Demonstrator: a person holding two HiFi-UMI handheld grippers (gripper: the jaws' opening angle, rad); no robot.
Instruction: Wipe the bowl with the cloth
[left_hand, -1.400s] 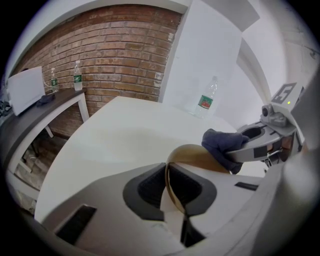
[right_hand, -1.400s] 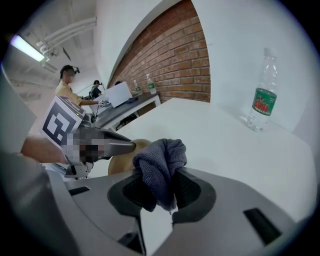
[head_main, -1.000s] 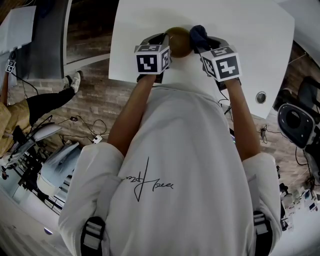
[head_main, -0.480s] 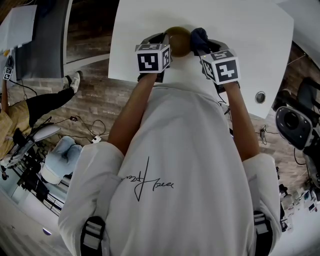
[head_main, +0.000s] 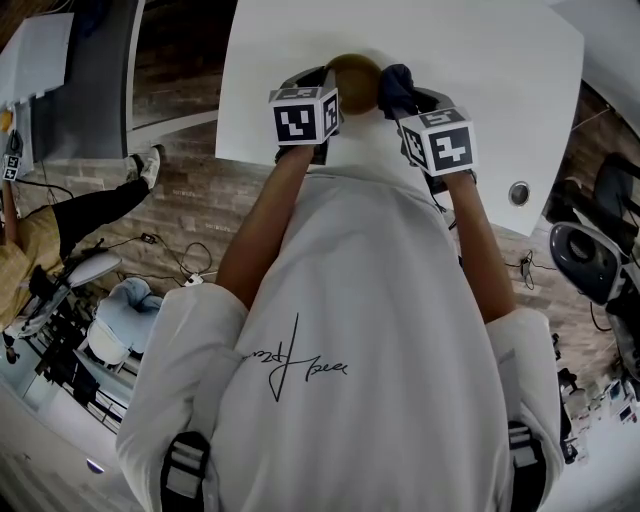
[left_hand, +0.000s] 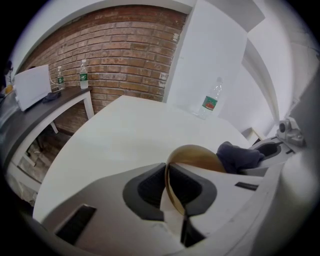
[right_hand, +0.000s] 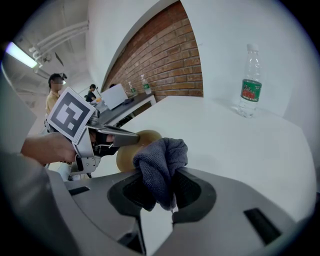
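The left tongs (left_hand: 172, 192) are closed on the rim of a tan, thin-walled round bowl (left_hand: 195, 157). The wall is pinched edge-on between the two dark pads, so the bowl stands tipped on its side and sticks out ahead of the tongs. It is over the white worktop (left_hand: 110, 140), near the edge closest to the person. The right tongs (right_hand: 160, 195) are closed on a dark grey-blue cloth (right_hand: 161, 162), which is bunched into a thick wad that fills the gap between the pads and bulges out ahead of them. In the head view the two tongs sit side by side, with the bowl on the left and the cloth directly to its right. The wad presses against the bowl's side, between the two sets of tongs. From the right gripper view the bowl shows just behind and to the left of the cloth. A clear plastic bottle with a green label (right_hand: 249, 90) stands upright farther back on the worktop, well apart from the bowl and cloth.
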